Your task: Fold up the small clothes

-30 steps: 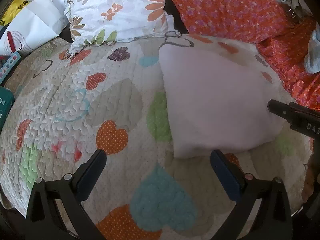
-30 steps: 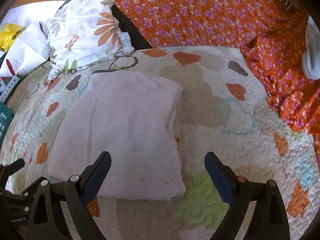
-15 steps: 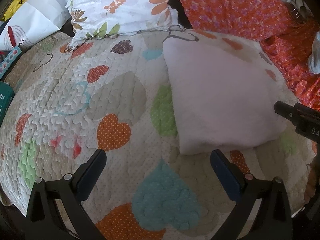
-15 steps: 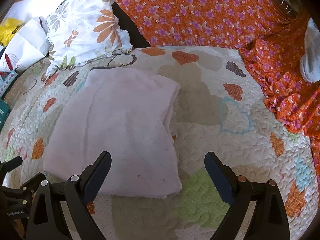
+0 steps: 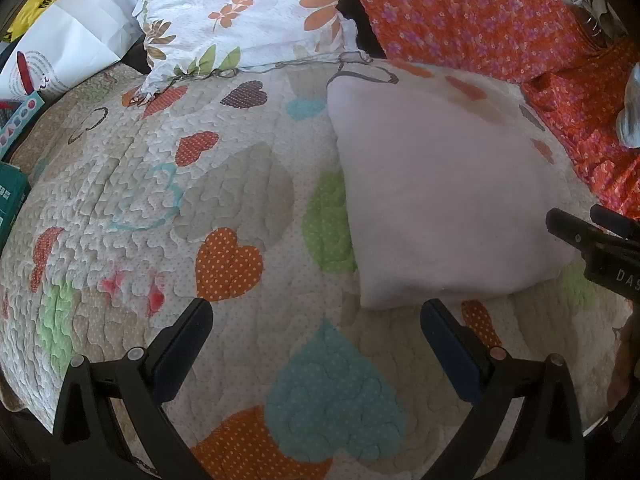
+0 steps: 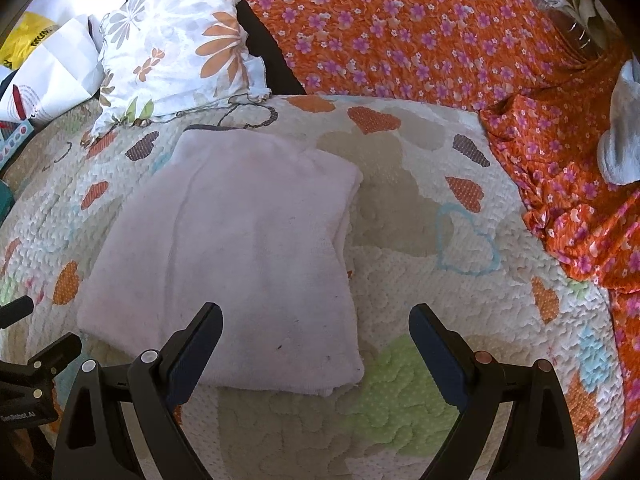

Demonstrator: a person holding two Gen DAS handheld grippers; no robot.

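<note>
A pale pink folded garment (image 5: 440, 196) lies flat on the heart-patterned quilt (image 5: 240, 184); it also shows in the right wrist view (image 6: 240, 256). My left gripper (image 5: 316, 320) is open and empty, above the quilt just left of the garment's near corner. My right gripper (image 6: 316, 324) is open and empty, over the garment's near right corner. The right gripper's body shows at the right edge of the left wrist view (image 5: 600, 248). The left gripper's body shows at the lower left of the right wrist view (image 6: 28, 364).
A floral pillow (image 5: 240, 12) lies at the back. Orange flowered fabric (image 6: 440, 32) covers the back and right side. A white paper bag (image 5: 64, 48) and a teal box (image 5: 10, 200) sit at the left. A grey-white cloth (image 6: 620, 132) lies on the far right.
Both grippers have drawn back slightly toward me, so the garment sits a little farther away. Both stay open and empty.
</note>
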